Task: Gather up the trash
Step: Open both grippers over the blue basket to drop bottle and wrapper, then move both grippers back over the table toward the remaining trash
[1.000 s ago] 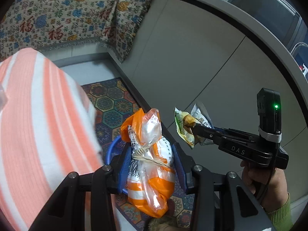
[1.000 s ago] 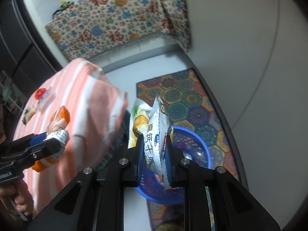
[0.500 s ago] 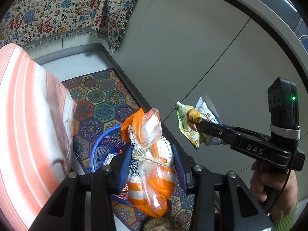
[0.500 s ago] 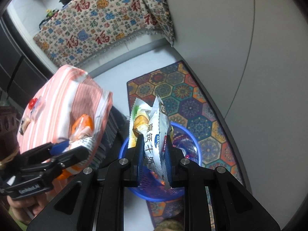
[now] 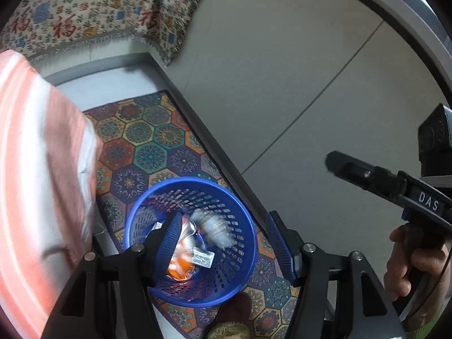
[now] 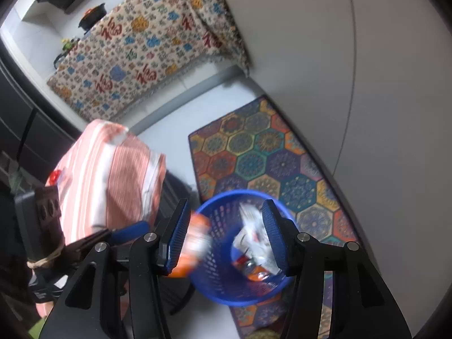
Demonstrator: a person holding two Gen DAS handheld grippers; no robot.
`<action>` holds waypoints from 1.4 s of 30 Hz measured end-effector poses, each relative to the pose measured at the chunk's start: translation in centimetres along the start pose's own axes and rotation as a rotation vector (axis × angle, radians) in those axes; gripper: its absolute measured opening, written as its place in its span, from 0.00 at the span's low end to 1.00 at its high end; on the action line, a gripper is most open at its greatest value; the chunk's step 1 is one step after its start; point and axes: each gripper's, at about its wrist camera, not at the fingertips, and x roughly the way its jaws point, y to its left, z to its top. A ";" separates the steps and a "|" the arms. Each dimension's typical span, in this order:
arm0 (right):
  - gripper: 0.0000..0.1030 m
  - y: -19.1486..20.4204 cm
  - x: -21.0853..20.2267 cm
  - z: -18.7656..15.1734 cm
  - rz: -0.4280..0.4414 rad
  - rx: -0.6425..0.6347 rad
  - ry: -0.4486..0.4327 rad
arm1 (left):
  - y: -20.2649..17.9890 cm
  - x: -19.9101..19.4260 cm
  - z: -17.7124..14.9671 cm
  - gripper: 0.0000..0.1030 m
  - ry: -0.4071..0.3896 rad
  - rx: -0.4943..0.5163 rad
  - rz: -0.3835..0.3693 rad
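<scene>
Dropped: wrappers (image 5: 195, 243) into blue basket (image 5: 243, 254) | both hand-held grippers (image 5: 223, 243) (image 6: 226, 234) just opened, empty | label: "DAS"

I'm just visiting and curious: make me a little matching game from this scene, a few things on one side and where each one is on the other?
Things:
1. blue basket
2. orange-and-white bag
3. striped cloth
4. patterned throw

Places:
A. draped over furniture at the back
B. standing on the hexagon-patterned rug
C. covering the bulky thing beside the basket
D. inside the basket

Pairs: 1-B, 2-D, 3-C, 4-A
</scene>
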 end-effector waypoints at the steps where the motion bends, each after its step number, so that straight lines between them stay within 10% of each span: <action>1: 0.57 0.1 -0.4 0.1 -0.014 -0.005 -0.018 | 0.0 -0.6 -0.2 0.61 -0.015 -0.004 0.009; 15: 0.90 8.2 -1.6 -0.1 -0.148 -0.270 -0.161 | 3.9 -15.8 -5.2 0.63 -0.208 0.024 0.280; 26: 0.95 27.6 2.8 -6.8 0.146 -0.605 -0.069 | 17.2 -24.8 -12.3 0.65 -0.206 -0.148 0.654; 42: 0.95 39.6 10.6 -15.8 0.179 -0.819 0.096 | 29.3 -31.2 -15.4 0.66 -0.193 -0.284 0.668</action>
